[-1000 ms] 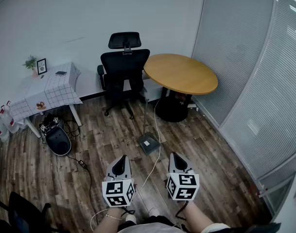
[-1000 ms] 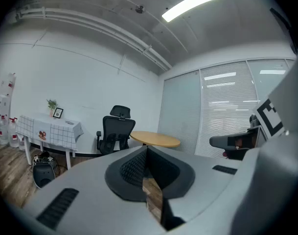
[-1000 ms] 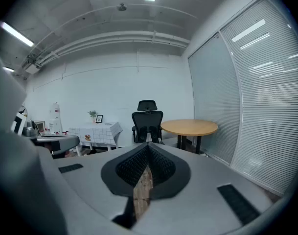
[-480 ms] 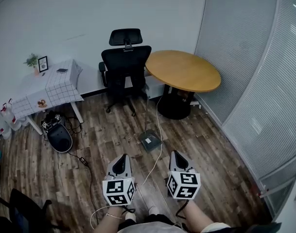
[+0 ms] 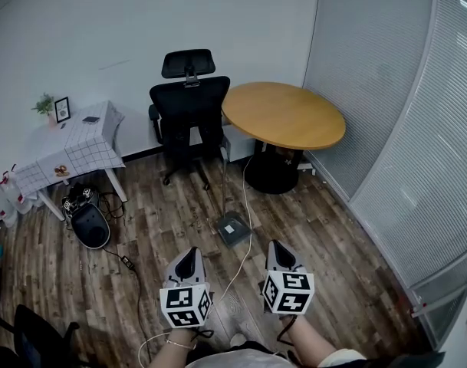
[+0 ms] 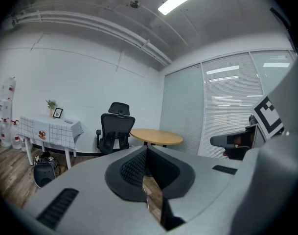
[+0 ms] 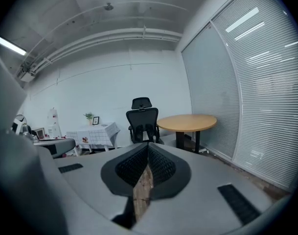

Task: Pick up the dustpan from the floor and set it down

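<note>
Head view, looking steeply down: the wood-plank floor is filling the lower half of the frame, with a white wall running across the top and a blind-covered partition curving down the right side. A round wooden table is standing at upper centre-right, and a black office chair is sitting just left of it, against the wall. A side table with a checked cloth is standing at the left, with a black bag lying on the floor in front of it. The dustpan is resting on the floor at frame centre, its thin handle rising toward the chair, well apart from both tongs. The left gripper and right gripper are hovering side by side at bottom centre, both pointing toward the dustpan; each one's own view is showing its jaws pressed together at the tips, nothing between them. A small potted plant and a picture frame are sitting on the cloth.
</note>
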`<state>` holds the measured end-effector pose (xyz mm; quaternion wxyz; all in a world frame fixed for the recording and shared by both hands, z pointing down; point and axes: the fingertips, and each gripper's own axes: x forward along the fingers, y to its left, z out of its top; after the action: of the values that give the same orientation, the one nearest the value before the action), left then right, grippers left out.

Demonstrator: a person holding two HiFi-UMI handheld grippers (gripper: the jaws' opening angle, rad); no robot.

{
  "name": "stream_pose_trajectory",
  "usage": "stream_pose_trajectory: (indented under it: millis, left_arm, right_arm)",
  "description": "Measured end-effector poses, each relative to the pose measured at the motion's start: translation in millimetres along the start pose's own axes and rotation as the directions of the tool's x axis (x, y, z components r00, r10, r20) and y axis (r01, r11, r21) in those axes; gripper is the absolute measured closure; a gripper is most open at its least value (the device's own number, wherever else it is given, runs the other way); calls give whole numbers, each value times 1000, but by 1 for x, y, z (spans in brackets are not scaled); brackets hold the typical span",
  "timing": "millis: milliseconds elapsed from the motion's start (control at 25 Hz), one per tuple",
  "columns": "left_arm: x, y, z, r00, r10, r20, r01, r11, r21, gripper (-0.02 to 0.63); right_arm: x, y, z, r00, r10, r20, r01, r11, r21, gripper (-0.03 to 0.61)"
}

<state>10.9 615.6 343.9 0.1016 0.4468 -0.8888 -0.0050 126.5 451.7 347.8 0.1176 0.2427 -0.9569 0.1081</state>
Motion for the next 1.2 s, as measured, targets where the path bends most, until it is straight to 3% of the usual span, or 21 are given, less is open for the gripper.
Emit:
stream_pose_trajectory:
  millis: [360,720,1200]
  left_arm:
    - [38,-21,-7,999,9,-39,-8,1000,22,609]
    - [87,-25,-12,998,-24,-57,25,1000,19,609]
    - [214,1,23,995,-91,-28,91,996,16,609]
  right_arm:
    - [33,-30,-4,999,36,-38,-35,999,35,546]
    - [70,-55,-9,998,10,-63,-7,998,55,546]
    - [171,-75,27,998,-37,-58,39,998,43,546]
